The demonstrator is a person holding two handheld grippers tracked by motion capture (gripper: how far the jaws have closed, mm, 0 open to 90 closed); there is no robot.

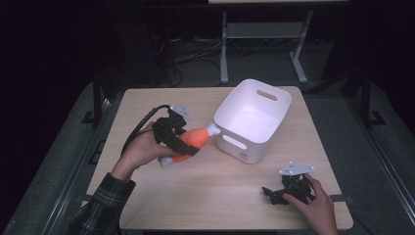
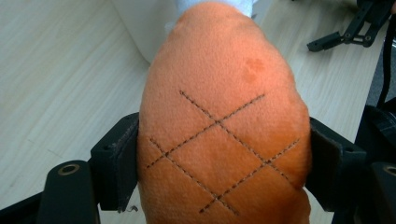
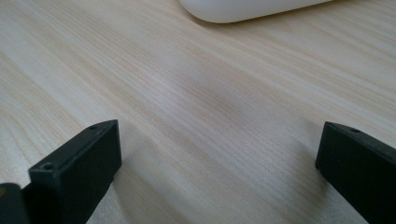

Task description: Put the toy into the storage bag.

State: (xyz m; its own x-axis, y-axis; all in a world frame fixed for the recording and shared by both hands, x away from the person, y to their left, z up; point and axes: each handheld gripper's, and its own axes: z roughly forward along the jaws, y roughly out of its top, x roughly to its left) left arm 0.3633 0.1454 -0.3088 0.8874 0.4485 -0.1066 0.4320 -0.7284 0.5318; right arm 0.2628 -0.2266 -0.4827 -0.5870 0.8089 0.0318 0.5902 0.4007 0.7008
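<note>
The orange plush drumstick [image 2: 224, 126] sits clamped between the left gripper [image 1: 177, 134] jaws; the right gripper [image 1: 288, 190] gapes wide.

Light wood table [image 1: 215, 196], pale grain, rounded corners, parked on a grey floor [image 1: 352, 127]. Behind it, a white metal desk frame [image 1: 224, 49] with two legs and a crossbar between them, feet flat on the floor. Messy tangle of black cables [image 1: 193, 55] lying just left of that frame. Black upright stand [image 1: 98, 100] off the table's far left corner, another one [image 1: 364, 98] off the right side. Pretty much dark everywhere past that.
</note>
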